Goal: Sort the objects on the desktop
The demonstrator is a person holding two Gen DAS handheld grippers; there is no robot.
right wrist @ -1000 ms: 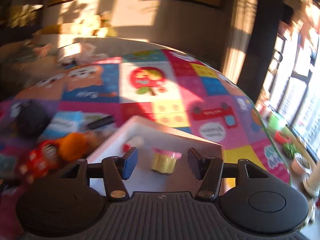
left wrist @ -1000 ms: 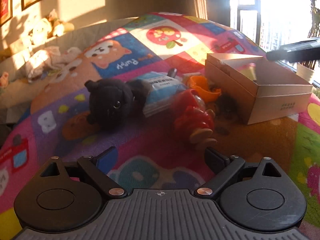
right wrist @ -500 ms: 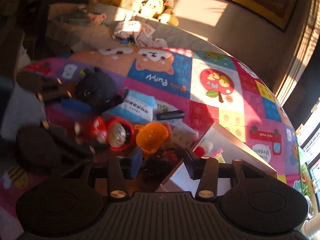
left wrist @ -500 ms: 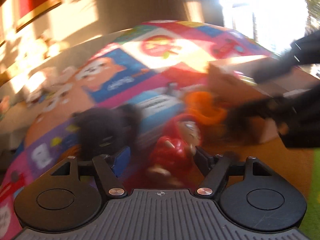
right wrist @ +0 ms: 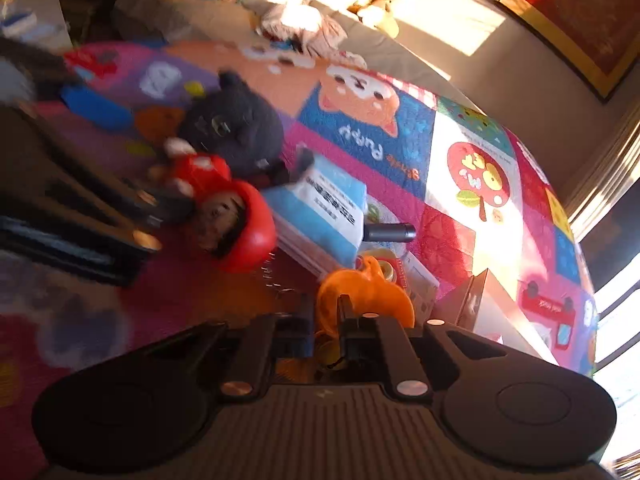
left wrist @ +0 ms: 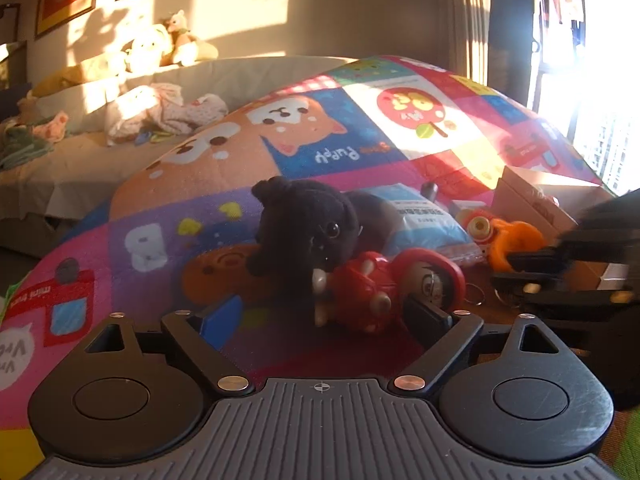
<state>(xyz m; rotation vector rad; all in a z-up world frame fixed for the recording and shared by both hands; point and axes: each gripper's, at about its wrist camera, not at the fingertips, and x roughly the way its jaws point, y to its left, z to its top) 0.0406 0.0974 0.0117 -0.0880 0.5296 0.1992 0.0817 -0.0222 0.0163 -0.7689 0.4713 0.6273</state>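
1. Cartoon-print mat carried a toy pile beside the box at its window edge.
2. Left gripper, jaws opening, flanked the red doll, ungripped.
3. Right gripper was clamped on the orange toy.
4. Most sorting remained, we judged.

The right claw came away from the box, dropped to the toys and pinched shut on the orange toy. The left claw is opening by the red doll.
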